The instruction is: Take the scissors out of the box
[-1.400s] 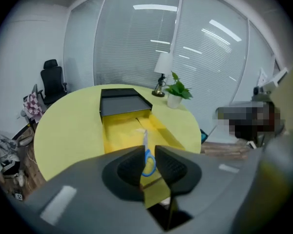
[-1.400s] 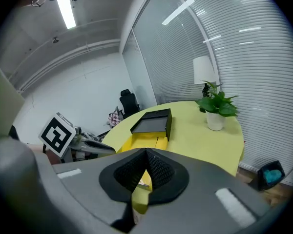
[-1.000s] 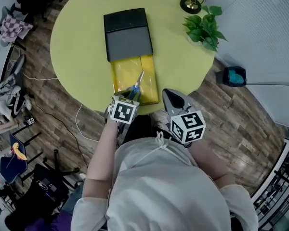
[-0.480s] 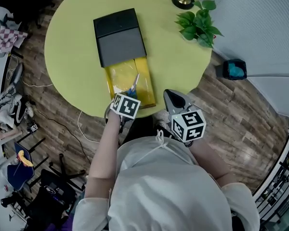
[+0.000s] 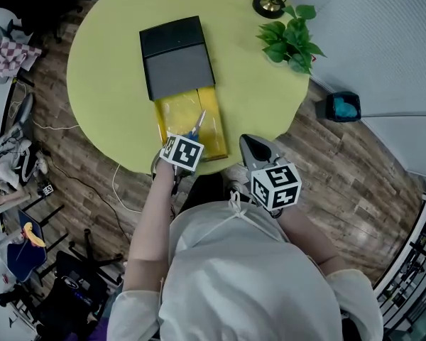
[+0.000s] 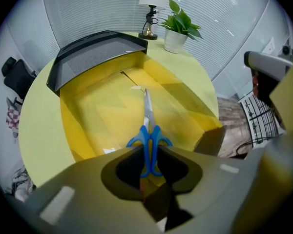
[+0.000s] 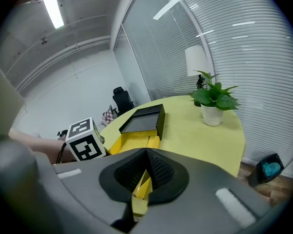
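Scissors [image 5: 199,123] with blue handles [image 6: 149,140] lie in the yellow tray [image 5: 163,116] that is pulled out of a black sleeve [image 5: 176,55]. The blade points toward the sleeve. My left gripper [image 5: 188,141] points steeply down over the tray's near end. In the left gripper view its jaws [image 6: 149,151] straddle the handles and are closing, and the pads stand apart from the plastic. My right gripper [image 5: 250,141] hovers off the table's near edge, right of the tray, with its jaws [image 7: 146,152] together and nothing in them.
The round yellow table [image 5: 103,69] carries a potted plant [image 5: 287,40] and a lamp base [image 5: 270,6] at the far right. A blue bin [image 5: 343,108] stands on the wood floor at right. Cables and clutter lie on the floor at left.
My left gripper has tipped steeper and come down over the scissors' blue handles, which its marker cube now mostly hides in the head view. The right gripper has hardly moved.
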